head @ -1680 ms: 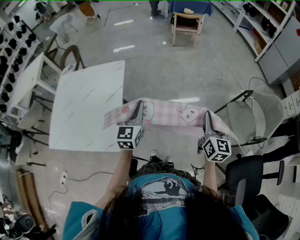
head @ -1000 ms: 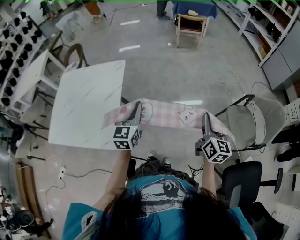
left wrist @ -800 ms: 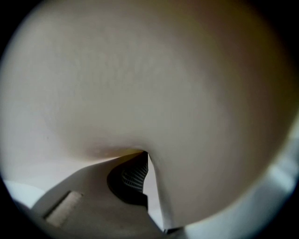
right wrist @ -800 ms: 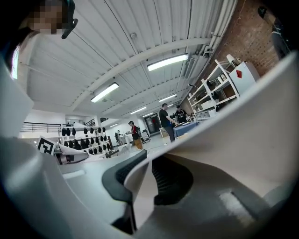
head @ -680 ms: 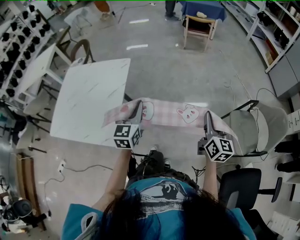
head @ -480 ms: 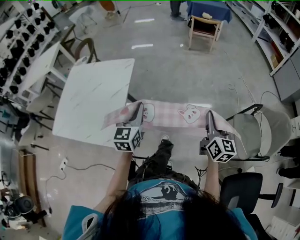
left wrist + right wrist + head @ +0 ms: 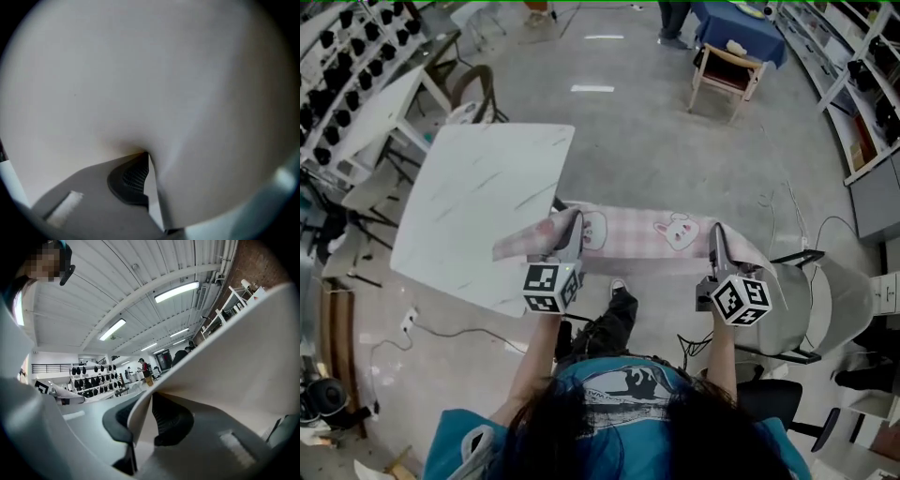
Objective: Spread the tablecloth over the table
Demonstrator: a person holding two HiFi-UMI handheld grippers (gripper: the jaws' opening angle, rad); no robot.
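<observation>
A pink checked tablecloth [image 7: 628,231] with rabbit pictures hangs stretched between my two grippers, in front of the person. My left gripper [image 7: 570,223] is shut on its left part, right beside the near right corner of the white marble-look table [image 7: 478,202]. In the left gripper view the cloth [image 7: 154,79] fills nearly everything above the pads. My right gripper [image 7: 715,234] is shut on the cloth's right part; in the right gripper view the cloth edge [image 7: 140,416] sits pinched between the dark pads. A left flap of cloth overlaps the table's near edge.
A grey chair [image 7: 802,305] stands close to the right gripper. A wooden chair [image 7: 727,70] and blue-covered table sit far ahead. Another white table [image 7: 370,108] and chairs stand at the left, with shelves of dark items beyond. Cables lie on the floor.
The person has stepped towards the table with both grippers and the cloth. The table now lies closer to the left gripper, and the grey chair has slid back at the right.
</observation>
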